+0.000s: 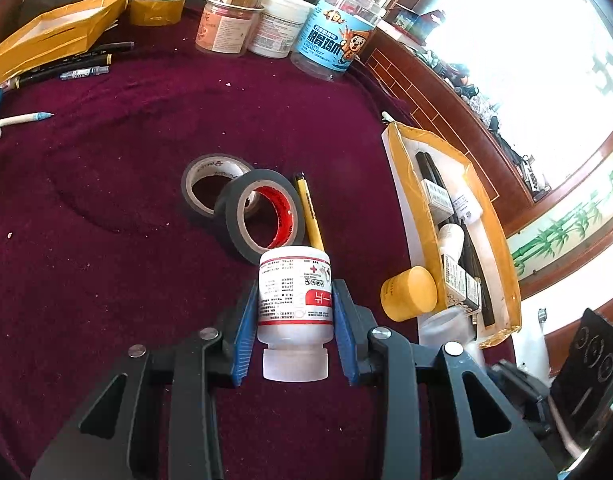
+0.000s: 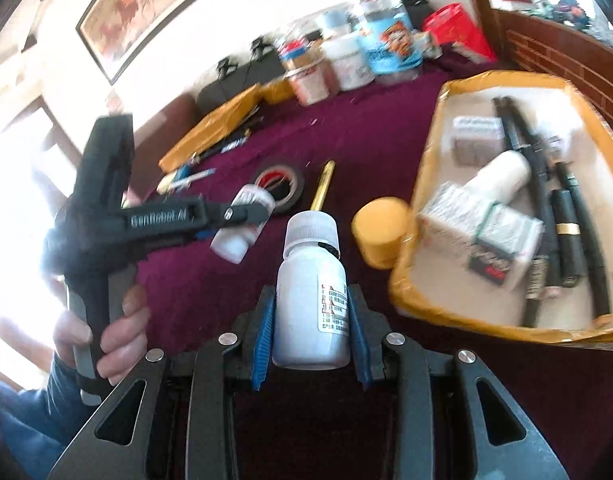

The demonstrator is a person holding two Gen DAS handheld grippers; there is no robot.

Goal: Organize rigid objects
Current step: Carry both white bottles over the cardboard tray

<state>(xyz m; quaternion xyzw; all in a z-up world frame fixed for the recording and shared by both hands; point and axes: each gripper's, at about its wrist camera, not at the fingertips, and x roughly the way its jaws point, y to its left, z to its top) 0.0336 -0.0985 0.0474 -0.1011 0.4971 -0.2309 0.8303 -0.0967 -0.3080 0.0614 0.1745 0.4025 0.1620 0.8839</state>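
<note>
My left gripper [image 1: 295, 298] is shut on a white medicine bottle with a red-banded label [image 1: 295, 292], cap toward the camera, held above the maroon cloth. It also shows in the right wrist view [image 2: 242, 222], held by the left gripper [image 2: 246, 216]. My right gripper [image 2: 311, 312] is shut on a plain white bottle [image 2: 311, 300], cap pointing away. A yellow-edged tray [image 2: 402, 280] at the right holds boxes, a white bottle and black pens; it shows in the left wrist view too [image 1: 426, 216]. A yellow jar [image 2: 382, 236] stands beside the tray.
Two tape rolls [image 1: 262, 216] and a yellow pen [image 1: 310, 216] lie mid-table. Jars and tubs [image 1: 330, 40] stand at the back, with yellow tape [image 1: 156, 8]. A second yellow tray [image 1: 54, 36] and pens [image 1: 66, 68] lie back left. A brick-patterned wall [image 2: 566, 56] runs along the right.
</note>
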